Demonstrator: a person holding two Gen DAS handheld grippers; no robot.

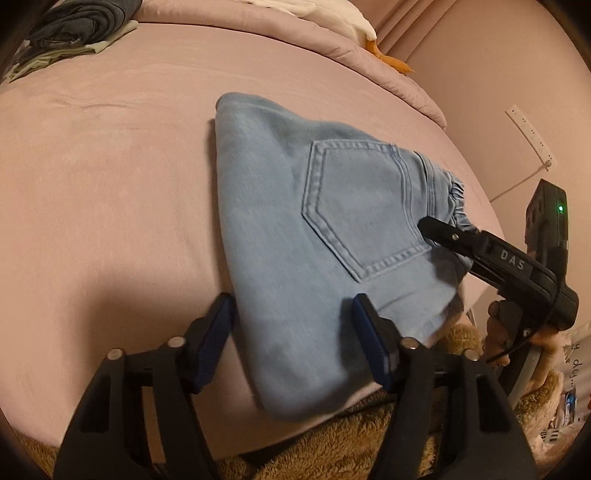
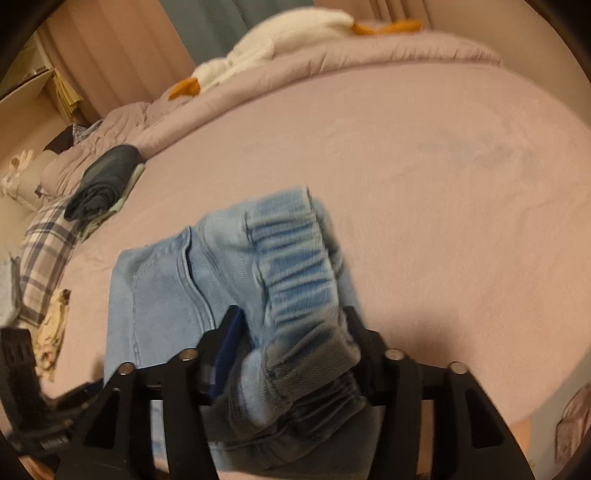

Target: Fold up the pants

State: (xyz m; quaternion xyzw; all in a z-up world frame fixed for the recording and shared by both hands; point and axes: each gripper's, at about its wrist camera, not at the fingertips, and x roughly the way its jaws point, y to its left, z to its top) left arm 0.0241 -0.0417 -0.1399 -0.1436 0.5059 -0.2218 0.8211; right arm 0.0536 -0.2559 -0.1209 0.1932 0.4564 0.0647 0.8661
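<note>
Light blue jeans point(image 1: 314, 229) lie folded on the pink bed sheet point(image 1: 110, 166), back pocket up. My left gripper point(image 1: 293, 314) straddles their near corner. Its left pad sits just off the fabric edge and its right finger rests over the denim, so the jaws stand apart without pinching. In the right wrist view the gathered elastic waistband point(image 2: 295, 266) bunches between the fingers of my right gripper point(image 2: 295, 321). The blue left pad point(image 2: 227, 354) shows bare beside the cloth, so the jaws look open around it. The right gripper's upper finger point(image 1: 443, 234) lies on the waistband end.
A dark folded garment point(image 2: 107, 181) on a small stack sits at the bed's far left, with plaid cloth point(image 2: 44, 254) nearer. A rumpled duvet point(image 2: 332, 55) and white plush point(image 2: 288, 33) line the far side. A brown fuzzy blanket point(image 1: 332, 443) hangs at the near bed edge.
</note>
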